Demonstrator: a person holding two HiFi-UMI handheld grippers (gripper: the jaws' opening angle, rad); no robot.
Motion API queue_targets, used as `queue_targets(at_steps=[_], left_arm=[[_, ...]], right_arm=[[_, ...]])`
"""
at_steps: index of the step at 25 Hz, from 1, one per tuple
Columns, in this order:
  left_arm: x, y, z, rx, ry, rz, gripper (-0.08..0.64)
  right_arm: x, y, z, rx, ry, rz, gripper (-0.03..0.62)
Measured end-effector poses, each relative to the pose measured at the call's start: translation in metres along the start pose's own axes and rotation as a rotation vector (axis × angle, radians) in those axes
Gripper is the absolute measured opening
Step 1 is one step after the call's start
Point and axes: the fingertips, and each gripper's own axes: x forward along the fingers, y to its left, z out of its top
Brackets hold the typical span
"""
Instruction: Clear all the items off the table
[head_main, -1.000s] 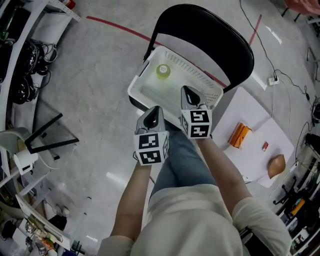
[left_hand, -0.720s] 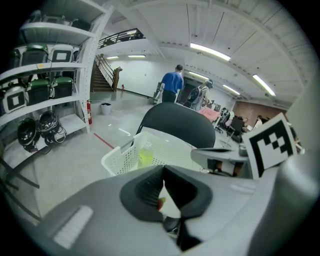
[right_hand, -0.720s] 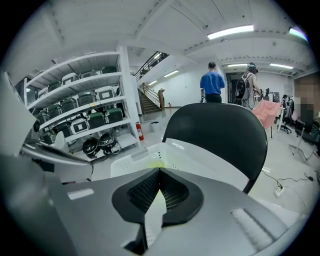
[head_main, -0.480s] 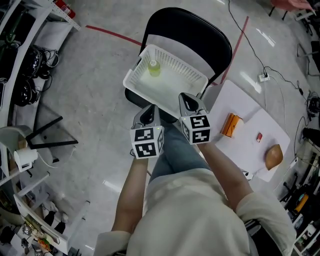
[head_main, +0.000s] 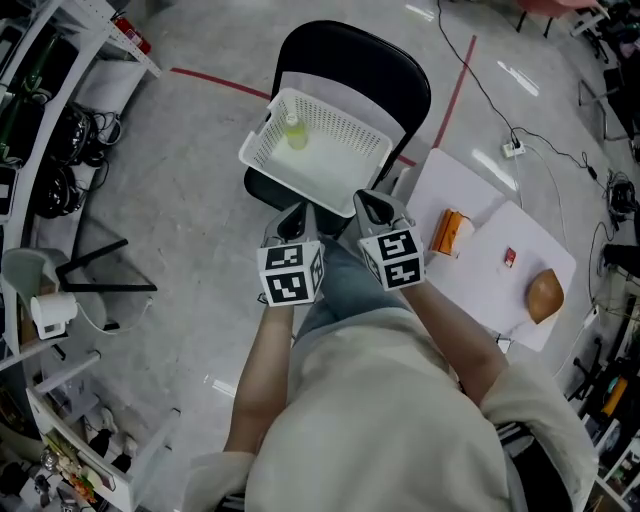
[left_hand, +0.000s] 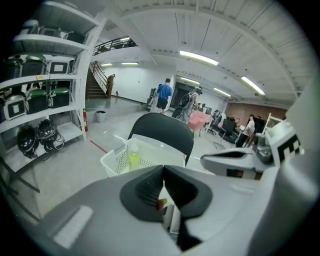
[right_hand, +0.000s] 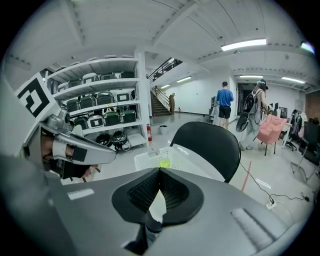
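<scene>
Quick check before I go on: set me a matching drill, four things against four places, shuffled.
1 white basket
2 green bottle
3 orange pack
4 brown round object

A on the table, at its end farthest from the chair
B on the chair's seat
C on the table, near the chair
D inside the white basket

Pairs: 1-B, 2-D, 3-C, 4-A

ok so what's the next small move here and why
Probably swing the right hand-held gripper over to the table and open it above the orange item, the nearest one. Its jaws are shut on nothing, the basket holds only a bottle, and three items lie on the table.
</scene>
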Motion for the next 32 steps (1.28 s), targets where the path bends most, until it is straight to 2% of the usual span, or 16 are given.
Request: queue_targets(at_steps=[10,17,27,32], left_arm=[[-0.052,-0.035,-0.020,0.007,-0.032,-0.019,0.009],[-0.073,-0.067,-0.040,0.038,-0.020,-0.052,0.009],[-0.085,-0.112,-0.049,0.069,-0.001,-0.128,0.009],[-0.083,-0.150,-0.047,0.115,0.010,-0.194,0.009]], right_arm=[[-0.071,0.018,-0.011,-0.024,-0.044,0.014,-0.002],[-0.113,0.017,-0.029,0.009,-0.061,-0.001,-0.002],[-0.160,-0.002,-0.047,0.067,-0.068,-0.074,-0.002],[-0.182,-0.022,-0.052,0.098,-0.083,-0.121,-0.002]])
